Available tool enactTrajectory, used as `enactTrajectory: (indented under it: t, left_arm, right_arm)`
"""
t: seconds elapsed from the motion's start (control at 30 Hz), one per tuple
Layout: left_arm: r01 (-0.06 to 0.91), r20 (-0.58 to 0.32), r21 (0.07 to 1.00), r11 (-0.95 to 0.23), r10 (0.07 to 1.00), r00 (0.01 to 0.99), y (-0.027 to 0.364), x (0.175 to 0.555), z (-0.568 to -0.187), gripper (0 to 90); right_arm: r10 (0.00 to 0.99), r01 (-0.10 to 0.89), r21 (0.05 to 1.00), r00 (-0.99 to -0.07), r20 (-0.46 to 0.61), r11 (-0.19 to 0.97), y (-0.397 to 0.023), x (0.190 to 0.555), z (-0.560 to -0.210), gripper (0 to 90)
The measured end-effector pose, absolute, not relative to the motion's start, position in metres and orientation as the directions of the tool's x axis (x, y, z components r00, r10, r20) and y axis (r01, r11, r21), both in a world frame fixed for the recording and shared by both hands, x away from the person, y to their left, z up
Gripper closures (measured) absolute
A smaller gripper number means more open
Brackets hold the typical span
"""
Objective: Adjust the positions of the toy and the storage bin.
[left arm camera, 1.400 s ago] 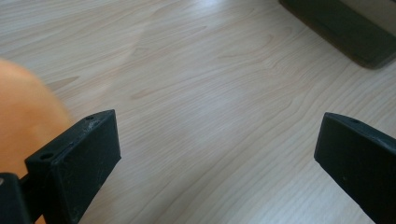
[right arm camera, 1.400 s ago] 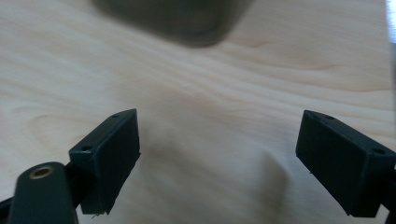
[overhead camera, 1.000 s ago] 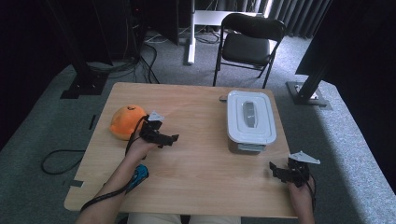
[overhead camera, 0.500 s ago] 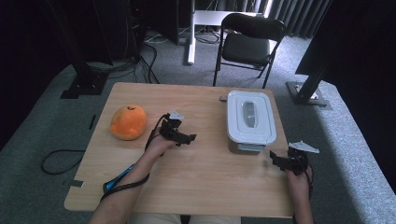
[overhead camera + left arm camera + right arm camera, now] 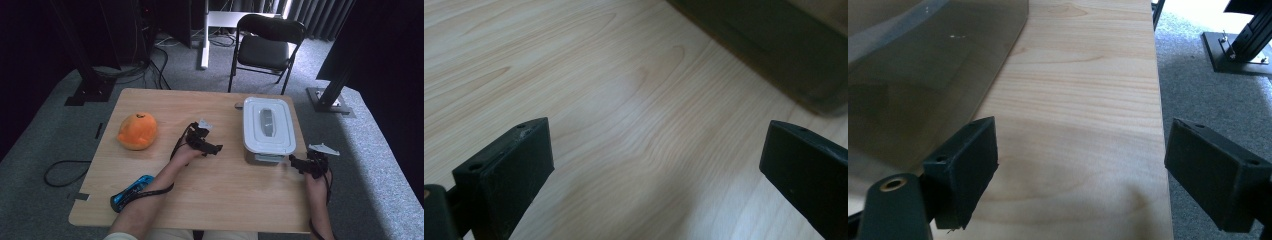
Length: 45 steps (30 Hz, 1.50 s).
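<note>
Closing in: both grippers approach the white-lidded, translucent grey plastic storage box (image 5: 268,131), which sits shut on the right half of the light wooden desk (image 5: 225,200).
Left gripper (image 5: 214,148): jaws spread wide and empty, hovering low over bare wood near the desk's middle, pointed right toward the box's left side; in the left gripper view the box's grey wall (image 5: 774,50) lies ahead, well apart from the jaws.
Right gripper (image 5: 296,163): jaws spread and empty, at the box's near right corner; in the right gripper view the box wall (image 5: 923,75) is just beside the left jaw, contact not certain.
Done: nothing yet judged from the lid, which sits flat and closed.
Left to do: probably gripping the box or lid at both sides, then lifting or opening.
Bystanders: round orange plush toy (image 5: 136,131) far left; blue handled tool (image 5: 131,191) near the left forearm.
</note>
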State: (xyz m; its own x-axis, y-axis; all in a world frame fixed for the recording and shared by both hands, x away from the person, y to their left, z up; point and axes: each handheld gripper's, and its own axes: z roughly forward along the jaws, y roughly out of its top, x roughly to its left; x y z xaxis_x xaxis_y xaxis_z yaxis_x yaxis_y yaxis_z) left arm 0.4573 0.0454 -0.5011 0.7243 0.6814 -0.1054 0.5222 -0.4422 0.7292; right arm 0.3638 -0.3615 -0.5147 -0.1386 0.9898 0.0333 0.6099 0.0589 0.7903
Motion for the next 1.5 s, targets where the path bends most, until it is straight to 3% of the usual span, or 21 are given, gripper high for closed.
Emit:
enactTrajectory:
  t: [0.53, 0.73, 0.87, 1.13, 1.5]
  left_arm:
    - [0.522, -0.103, 0.723, -0.453, 0.676, 0.729, -0.009, 0.483, -0.500, 1.5]
    - [0.512, -0.142, 0.745, -0.428, 0.648, 0.748, -0.017, 0.489, -0.495, 1.5]
    - [0.509, -0.113, 0.727, -0.460, 0.651, 0.750, -0.025, 0.491, -0.496, 1.5]
    - [0.501, -0.098, 0.735, -0.457, 0.659, 0.746, -0.024, 0.490, -0.490, 1.5]
    - [0.500, -0.087, 0.733, -0.461, 0.666, 0.741, -0.011, 0.484, -0.487, 1.5]
  right_arm:
    - [0.989, 0.620, 0.783, -0.141, 0.046, 0.052, -0.360, 0.401, -0.507, 13.5]
    - [0.988, 0.612, 0.788, -0.152, 0.031, 0.069, -0.355, 0.412, -0.505, 14.2]
    - [0.987, 0.618, 0.784, -0.154, 0.048, 0.058, -0.355, 0.414, -0.507, 14.5]
    - [0.966, 0.615, 0.786, -0.231, 0.112, 0.056, -0.355, 0.412, -0.511, 19.4]
    - [0.964, 0.597, 0.795, -0.257, 0.067, 0.104, -0.339, 0.409, -0.508, 22.8]
